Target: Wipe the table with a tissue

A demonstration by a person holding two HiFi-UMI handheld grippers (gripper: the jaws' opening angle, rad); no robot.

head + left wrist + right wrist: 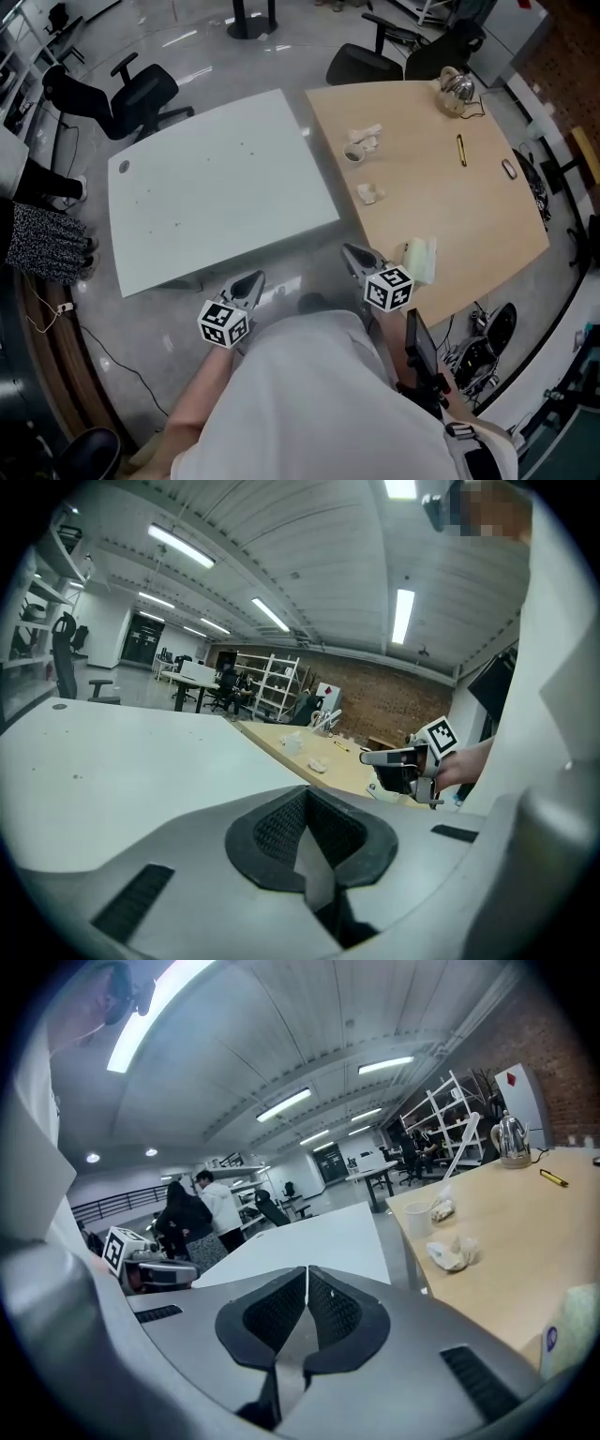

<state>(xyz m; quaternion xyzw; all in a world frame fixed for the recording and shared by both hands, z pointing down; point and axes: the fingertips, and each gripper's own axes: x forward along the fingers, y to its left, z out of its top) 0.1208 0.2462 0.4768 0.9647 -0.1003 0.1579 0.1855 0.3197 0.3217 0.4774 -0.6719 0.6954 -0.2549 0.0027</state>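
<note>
Two crumpled white tissues lie on the wooden table [469, 206]: one [368, 194] [451, 1252] near its left edge, another [367, 138] beside a small paper cup [352, 155] [417, 1218]. A pale tissue pack [421, 259] [567, 1330] rests at the near edge. My right gripper [354, 253] [307, 1271] is shut and empty, just off the wooden table's near left corner. My left gripper [253, 279] [307, 794] is shut and empty too, before the white table [216, 187]. Each gripper shows in the other's view, the right gripper [403, 761] over the wooden table's edge.
A metal kettle [457, 89], a yellow pen [461, 150] and a small dark item [509, 169] sit on the wooden table's far side. Office chairs [141, 94] stand beyond both tables. A person [37, 234] stands at the left edge. Cables lie on the floor, right.
</note>
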